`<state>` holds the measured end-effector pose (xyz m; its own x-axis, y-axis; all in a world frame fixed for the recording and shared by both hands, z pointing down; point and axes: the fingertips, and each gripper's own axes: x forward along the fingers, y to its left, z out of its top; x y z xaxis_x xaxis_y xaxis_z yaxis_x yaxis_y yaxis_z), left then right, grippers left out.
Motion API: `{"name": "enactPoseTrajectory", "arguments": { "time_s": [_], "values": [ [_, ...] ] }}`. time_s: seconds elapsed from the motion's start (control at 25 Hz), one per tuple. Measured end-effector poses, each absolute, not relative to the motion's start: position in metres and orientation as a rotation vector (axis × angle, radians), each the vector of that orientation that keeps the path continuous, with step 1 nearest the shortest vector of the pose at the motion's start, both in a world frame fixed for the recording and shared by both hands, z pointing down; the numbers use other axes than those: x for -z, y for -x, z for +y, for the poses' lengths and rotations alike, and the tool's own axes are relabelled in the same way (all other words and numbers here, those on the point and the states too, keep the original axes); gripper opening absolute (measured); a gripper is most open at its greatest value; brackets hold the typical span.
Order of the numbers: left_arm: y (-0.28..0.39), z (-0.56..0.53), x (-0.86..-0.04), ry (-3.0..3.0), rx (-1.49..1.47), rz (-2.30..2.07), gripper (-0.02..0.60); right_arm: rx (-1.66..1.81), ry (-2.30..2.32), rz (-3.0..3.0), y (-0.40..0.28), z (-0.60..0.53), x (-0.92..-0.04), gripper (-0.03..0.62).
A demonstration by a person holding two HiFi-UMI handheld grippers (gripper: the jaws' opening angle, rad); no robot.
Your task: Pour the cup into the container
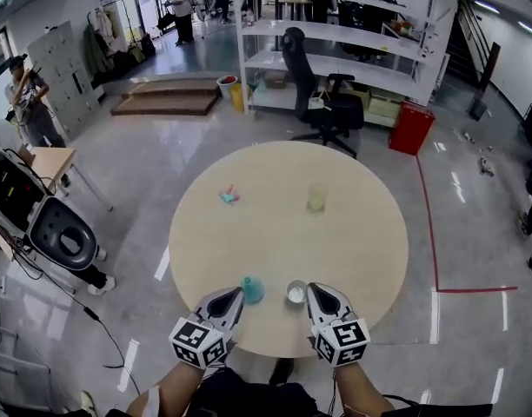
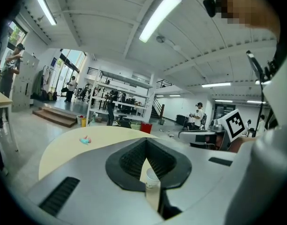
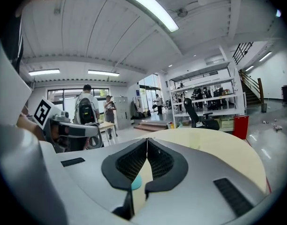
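Teal cup (image 1: pixel 252 289) + white cup (image 1: pixel 295 292) upright at near edge of table (image 1: pixel 362 233), side by side but apart, w/in easy reach, prob. staged for pickup. Clear container (image 1: pixel 316 198) further out nr centre, well apart from both, so pour needs a carry. Left gripper (image 1: pixel 234 296) just beside teal cup, right gripper (image 1: pixel 313 292) just beside white cup; contact unclear. Both claws closed, nothing btwn pads. Both held low over near edge, tips angled inward. No grasp yet; which cup gets poured, can't tell.
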<state>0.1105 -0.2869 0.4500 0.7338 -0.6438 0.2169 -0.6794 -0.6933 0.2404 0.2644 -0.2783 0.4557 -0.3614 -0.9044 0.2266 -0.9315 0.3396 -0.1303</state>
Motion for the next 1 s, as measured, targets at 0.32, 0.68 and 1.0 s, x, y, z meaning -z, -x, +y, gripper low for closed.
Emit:
{"name": "enactPoseTrajectory", "arguments": {
  "time_s": [0.32,0.68,1.0],
  "values": [
    [-0.074,-0.227,-0.436,-2.681,-0.070,-0.993,-0.009,-0.188,-1.784,-2.436,-0.227,-0.222,-0.419,0.008],
    [0.017,-0.123,-0.460,-2.653,-0.074,-0.920,-0.009,-0.254,-1.813,-2.397,-0.131,-0.103,-0.443,0.008],
    [0.058,-0.050,-0.449,-2.653,-0.064,-0.883,-0.009,-0.259,-1.841,-2.416,-0.092,-0.018,-0.421,0.008]
  ]
}}
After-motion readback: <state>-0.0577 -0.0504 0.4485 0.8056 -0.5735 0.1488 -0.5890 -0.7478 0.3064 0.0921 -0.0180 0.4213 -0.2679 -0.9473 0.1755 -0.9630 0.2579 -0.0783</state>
